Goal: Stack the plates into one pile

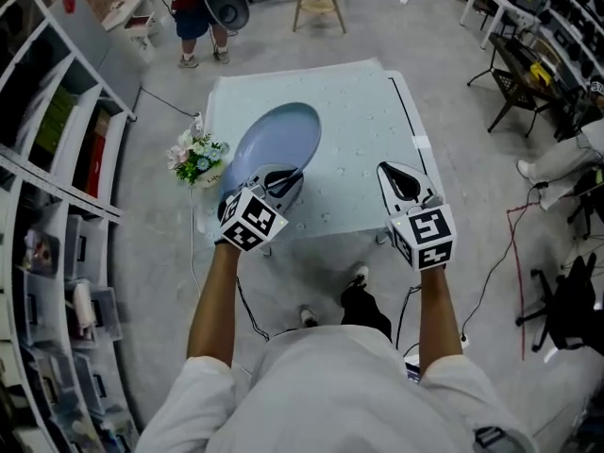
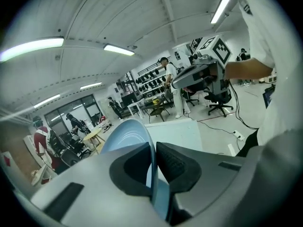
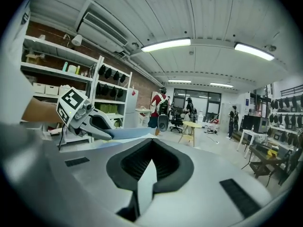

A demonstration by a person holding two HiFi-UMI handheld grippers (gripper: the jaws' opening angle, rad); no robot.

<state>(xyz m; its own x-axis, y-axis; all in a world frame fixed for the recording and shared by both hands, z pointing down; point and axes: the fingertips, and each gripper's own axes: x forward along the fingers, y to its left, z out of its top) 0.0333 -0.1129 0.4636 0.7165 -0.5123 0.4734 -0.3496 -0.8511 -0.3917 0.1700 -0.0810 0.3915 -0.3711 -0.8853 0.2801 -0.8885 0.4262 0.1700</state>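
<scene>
Left claw: I have my left claw (image 2: 154, 148) pinching the rim of the pale blue round plate (image 1: 278, 140).
Plate: I see it held tilted over the left side of the light tabletop (image 1: 363, 111).
Right claw: my right claw (image 3: 150, 162) is pressed together with nothing in it, above the tabletop's near right edge.

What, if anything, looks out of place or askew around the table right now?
Nothing is spilled or broken. The bunch of flowers sits at the left edge of the table and seems to overhang it. The blue plate is gripped by its rim in the left tongs, and no other plate shows.
</scene>
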